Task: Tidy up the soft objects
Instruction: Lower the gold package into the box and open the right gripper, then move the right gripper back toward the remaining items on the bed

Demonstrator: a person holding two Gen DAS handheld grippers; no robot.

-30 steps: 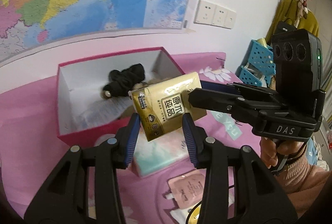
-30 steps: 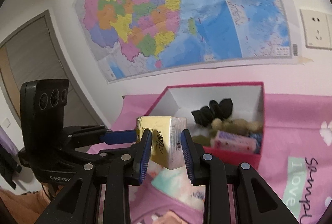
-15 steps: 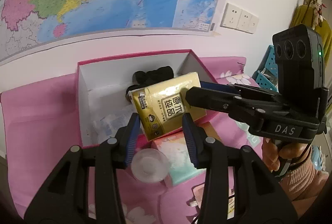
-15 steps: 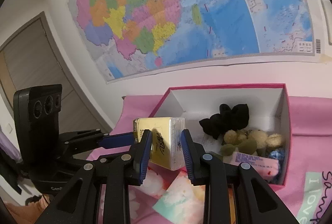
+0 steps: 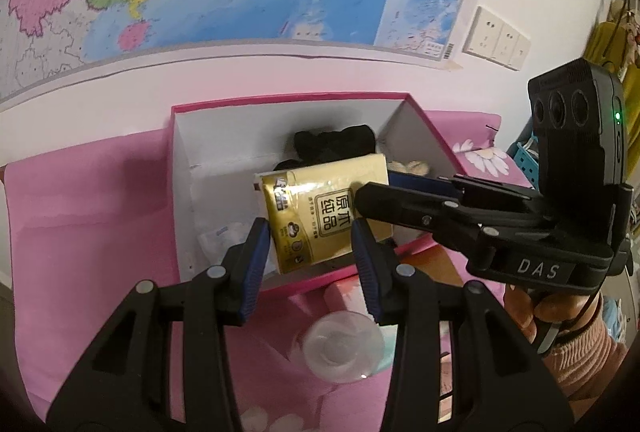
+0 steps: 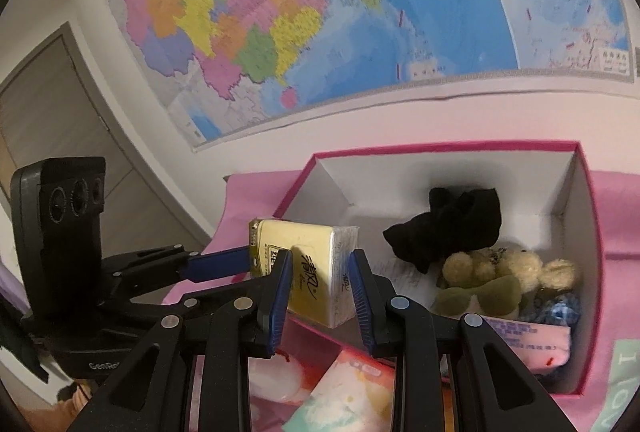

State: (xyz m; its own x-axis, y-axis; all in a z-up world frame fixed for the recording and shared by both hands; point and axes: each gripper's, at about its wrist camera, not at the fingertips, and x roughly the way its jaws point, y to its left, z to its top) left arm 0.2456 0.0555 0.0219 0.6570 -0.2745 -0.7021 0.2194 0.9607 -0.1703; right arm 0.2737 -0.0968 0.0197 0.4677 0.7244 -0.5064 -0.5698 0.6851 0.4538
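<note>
A gold tissue pack (image 5: 320, 207) hangs over the front part of an open pink box (image 5: 288, 99) with white inner walls. My left gripper (image 5: 310, 236) is shut on the pack's near end. My right gripper (image 5: 374, 187) clamps its right end from the side. In the right wrist view the pack (image 6: 316, 252) sits between the right gripper (image 6: 318, 264) pads, and the left gripper (image 6: 244, 264) meets its left end. Inside the box (image 6: 440, 145) lie a black cloth (image 6: 452, 228), a cream plush toy (image 6: 508, 268) and a pink-wrapped packet (image 6: 524, 340).
On the pink cloth in front of the box lie a clear round lid (image 5: 340, 348) and a pastel tissue pack (image 6: 344, 392). A wall map and sockets (image 5: 498, 43) are just behind the box. A blue basket (image 5: 524, 159) stands at the right, a door (image 6: 48, 103) at the left.
Both grippers have carried the gold pack forward and slightly down, from in front of the box to over its open front. The grip on the pack looks the same.
</note>
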